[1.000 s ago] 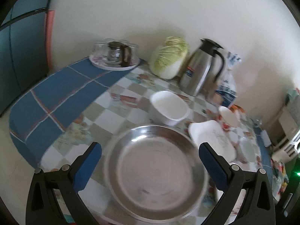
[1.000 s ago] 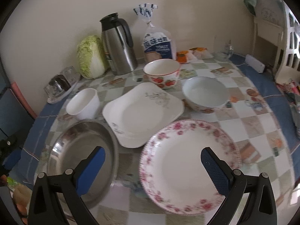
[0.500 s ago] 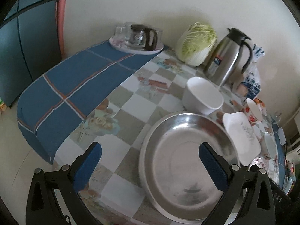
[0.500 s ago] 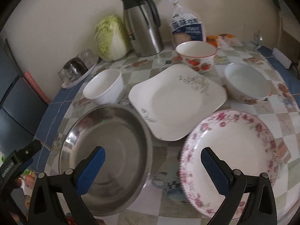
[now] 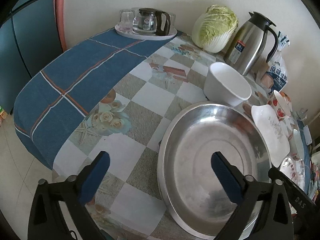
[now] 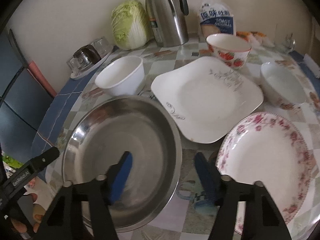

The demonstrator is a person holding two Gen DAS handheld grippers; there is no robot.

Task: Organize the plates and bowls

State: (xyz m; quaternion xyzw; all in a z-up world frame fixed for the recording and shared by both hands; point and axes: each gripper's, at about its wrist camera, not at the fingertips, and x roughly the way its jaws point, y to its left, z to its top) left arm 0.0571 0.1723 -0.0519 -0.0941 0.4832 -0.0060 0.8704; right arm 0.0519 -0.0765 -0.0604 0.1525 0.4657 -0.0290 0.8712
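Observation:
A big round steel pan (image 5: 212,160) (image 6: 120,138) sits at the table's near edge. My left gripper (image 5: 160,172) straddles the pan's left rim, one finger over the tablecloth and one inside the pan; its jaws are wide and closing slightly. My right gripper (image 6: 164,172) straddles the pan's right rim, one finger inside the pan and one between the pan and a pink-flowered plate (image 6: 266,160). Its jaws are closing and the pads stand off the rim. Behind are a square white plate (image 6: 208,98), a white bowl (image 6: 122,76), a strawberry bowl (image 6: 230,50) and another white bowl (image 6: 284,84).
Along the wall stand a cabbage (image 6: 128,24), a steel thermos jug (image 6: 168,14), a bread bag (image 6: 218,20) and a tray of glasses with a glass pot (image 5: 146,26). A blue cloth (image 5: 66,84) hangs over the table's left edge.
Both grippers have come down closer to the steel pan. The left one shifted toward the pan's left rim. The right one's jaws have narrowed about the pan's right rim.

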